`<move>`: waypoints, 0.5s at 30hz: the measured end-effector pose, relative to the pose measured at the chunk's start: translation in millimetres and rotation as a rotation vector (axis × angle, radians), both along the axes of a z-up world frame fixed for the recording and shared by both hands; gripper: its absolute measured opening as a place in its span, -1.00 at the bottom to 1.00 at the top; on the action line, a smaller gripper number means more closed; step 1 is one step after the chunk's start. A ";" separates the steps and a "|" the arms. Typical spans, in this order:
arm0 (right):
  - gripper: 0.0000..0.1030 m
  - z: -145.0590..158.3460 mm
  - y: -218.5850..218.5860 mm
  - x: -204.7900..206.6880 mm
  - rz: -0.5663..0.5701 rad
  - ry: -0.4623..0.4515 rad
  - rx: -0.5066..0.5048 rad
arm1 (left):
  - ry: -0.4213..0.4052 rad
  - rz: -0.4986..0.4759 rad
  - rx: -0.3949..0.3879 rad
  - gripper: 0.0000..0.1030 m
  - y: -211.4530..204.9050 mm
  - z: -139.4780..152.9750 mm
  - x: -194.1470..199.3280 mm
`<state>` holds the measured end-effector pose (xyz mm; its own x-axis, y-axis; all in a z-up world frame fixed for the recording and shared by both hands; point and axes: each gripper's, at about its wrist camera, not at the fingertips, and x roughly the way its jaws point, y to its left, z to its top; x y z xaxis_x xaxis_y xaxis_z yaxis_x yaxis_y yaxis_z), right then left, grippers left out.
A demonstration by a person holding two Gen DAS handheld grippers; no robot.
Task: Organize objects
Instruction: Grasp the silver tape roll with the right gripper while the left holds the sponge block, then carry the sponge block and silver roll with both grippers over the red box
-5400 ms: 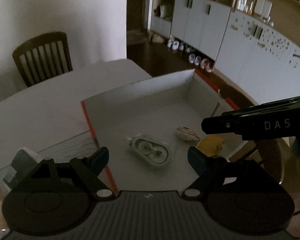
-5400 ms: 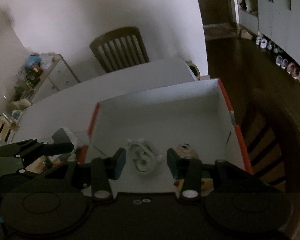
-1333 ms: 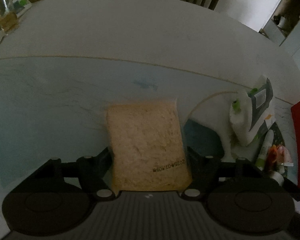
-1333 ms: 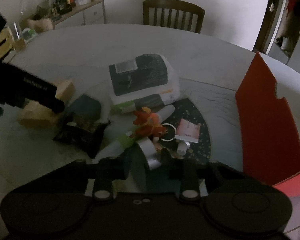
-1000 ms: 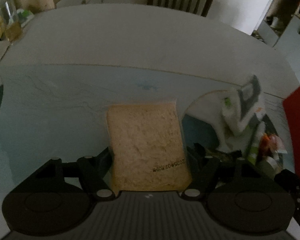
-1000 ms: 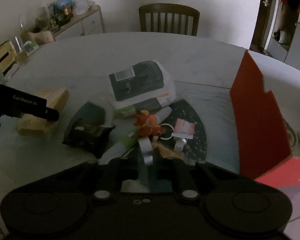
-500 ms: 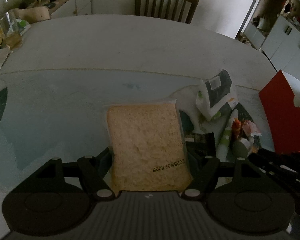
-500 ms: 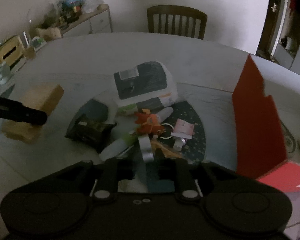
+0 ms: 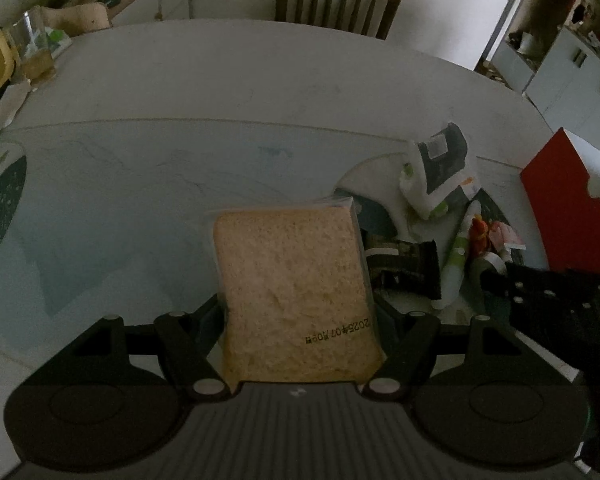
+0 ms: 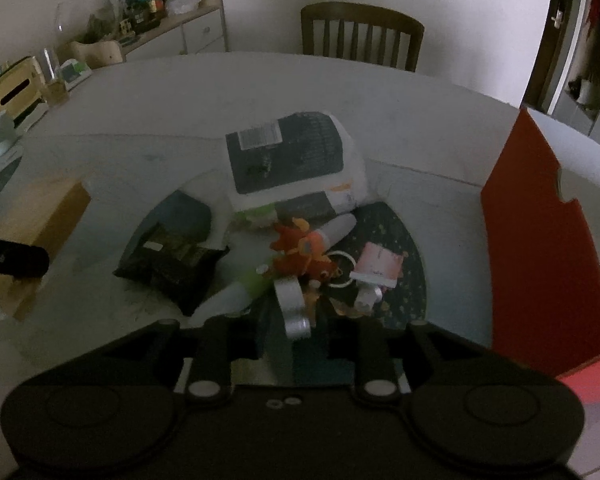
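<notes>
My left gripper (image 9: 298,304) is shut on a slice of bread in a clear bag (image 9: 292,288) and holds it above the table. The same bread (image 10: 32,216) shows at the left edge of the right wrist view, beside a black finger. My right gripper (image 10: 296,320) is shut on a small silver roll (image 10: 292,304) at the near edge of a pile. The pile holds an orange plush toy (image 10: 300,248), a white and green tube (image 10: 244,288), a black snack packet (image 10: 172,264), a pink tag (image 10: 376,264) and a white and dark wipes pack (image 10: 292,156).
A red box wall (image 10: 540,240) stands upright at the right. The pile lies on a dark round mat (image 10: 408,280) on the pale table (image 9: 220,80). A wooden chair (image 10: 360,36) is at the far side. A glass and a yellow box sit at the far left.
The left gripper has lifted the bread and swung right, so the pile and red box wall now show. The right gripper's fingers have closed in on the silver roll.
</notes>
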<state>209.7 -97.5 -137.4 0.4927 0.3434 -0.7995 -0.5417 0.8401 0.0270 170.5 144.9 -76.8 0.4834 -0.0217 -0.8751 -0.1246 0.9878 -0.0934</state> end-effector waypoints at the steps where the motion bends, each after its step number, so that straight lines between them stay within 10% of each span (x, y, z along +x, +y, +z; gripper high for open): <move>1: -0.72 0.1 1.0 0.6 0.000 -0.004 0.000 | -0.004 -0.007 0.006 0.44 -1.1 0.5 -0.9; 15: -0.75 37.9 -33.1 -19.6 -0.072 -0.018 0.115 | -0.034 -0.090 0.007 0.44 -26.0 11.1 -2.1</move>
<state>190.1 -130.6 -99.5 0.5333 0.3960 -0.7475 -0.4818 0.8685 0.1164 168.4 118.9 -65.7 0.5091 -0.0600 -0.8586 -0.0325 0.9955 -0.0888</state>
